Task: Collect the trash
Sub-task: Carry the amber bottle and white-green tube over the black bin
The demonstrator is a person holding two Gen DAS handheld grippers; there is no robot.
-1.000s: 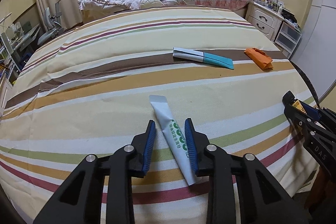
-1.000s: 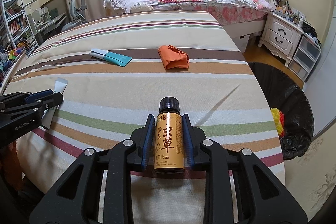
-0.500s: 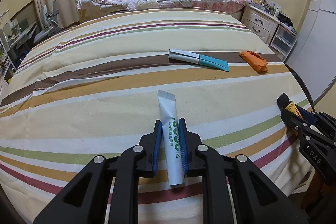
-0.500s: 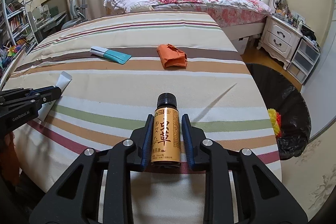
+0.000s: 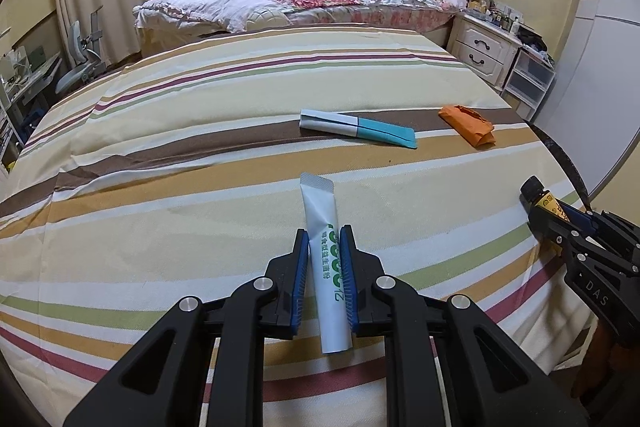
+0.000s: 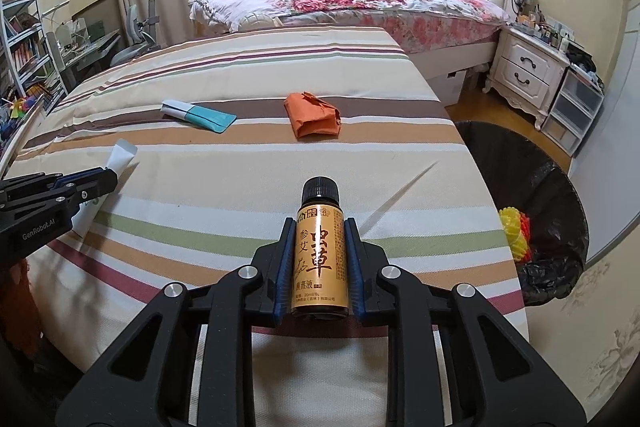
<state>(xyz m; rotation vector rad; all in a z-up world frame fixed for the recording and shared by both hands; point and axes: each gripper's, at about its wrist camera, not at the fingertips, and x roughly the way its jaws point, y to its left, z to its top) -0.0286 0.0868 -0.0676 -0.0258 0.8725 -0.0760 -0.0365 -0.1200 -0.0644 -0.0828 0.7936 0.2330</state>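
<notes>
We see left gripper point(image 5: 324, 239) clamped on white tube point(image 5: 326, 267), right gripper point(image 6: 317, 227) clamped on brown bottle point(image 6: 318, 259), both on striped cloth point(image 6: 240, 187). Only right view shows black bin point(image 6: 532, 187), at 3 o'clock.

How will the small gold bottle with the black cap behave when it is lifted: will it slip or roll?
The gold bottle looks rigid, so it probably will not deform in the right gripper. Its glossy label may be somewhat slippery. Being round, it would likely roll if dropped on the striped cover.
</notes>
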